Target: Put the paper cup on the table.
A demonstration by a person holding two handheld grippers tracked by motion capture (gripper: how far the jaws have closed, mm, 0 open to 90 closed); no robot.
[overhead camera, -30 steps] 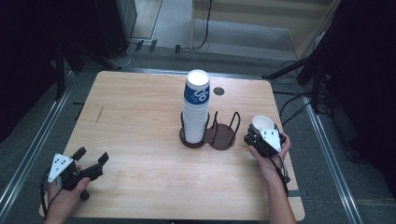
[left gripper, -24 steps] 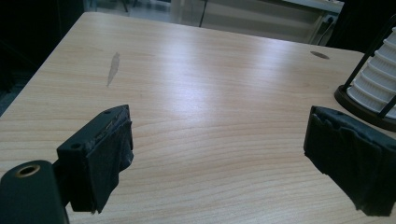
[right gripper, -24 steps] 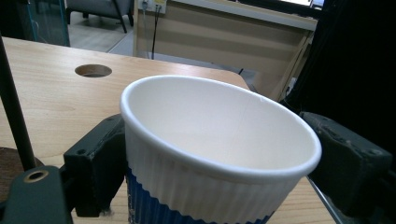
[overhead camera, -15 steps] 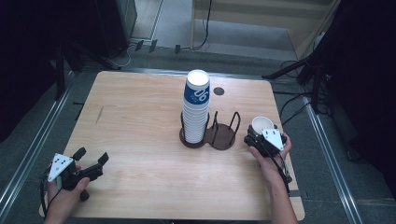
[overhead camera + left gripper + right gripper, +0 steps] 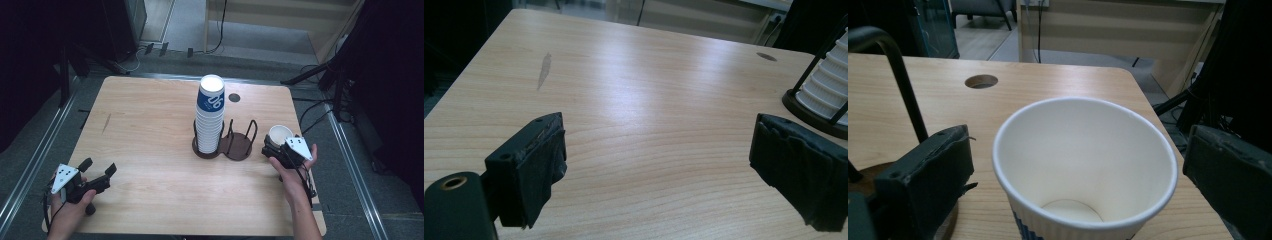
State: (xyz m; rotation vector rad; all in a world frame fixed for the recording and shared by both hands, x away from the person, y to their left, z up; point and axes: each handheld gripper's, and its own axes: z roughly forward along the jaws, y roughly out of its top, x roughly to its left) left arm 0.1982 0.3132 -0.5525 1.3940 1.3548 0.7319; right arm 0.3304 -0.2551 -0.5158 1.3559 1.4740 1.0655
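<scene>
An upright white paper cup (image 5: 280, 134) (image 5: 1083, 165) with blue print stands near the table's right edge. My right gripper (image 5: 276, 142) (image 5: 1078, 167) is open around it, one jaw on each side with a small gap to the cup wall. Left of the cup sits a dark two-ring cup holder (image 5: 239, 146). A tall stack of white cups (image 5: 210, 117) (image 5: 829, 87) with a blue-banded top fills its left ring, and its right ring holds nothing. At the front left corner my left gripper (image 5: 98, 166) (image 5: 656, 165) is open over bare wood.
The wooden table (image 5: 150, 130) has a round cable hole (image 5: 234, 97) (image 5: 981, 81) behind the stack. A black holder rod (image 5: 903, 85) rises just left of my right gripper. Cables and stand legs lie on the floor beyond the far and right edges.
</scene>
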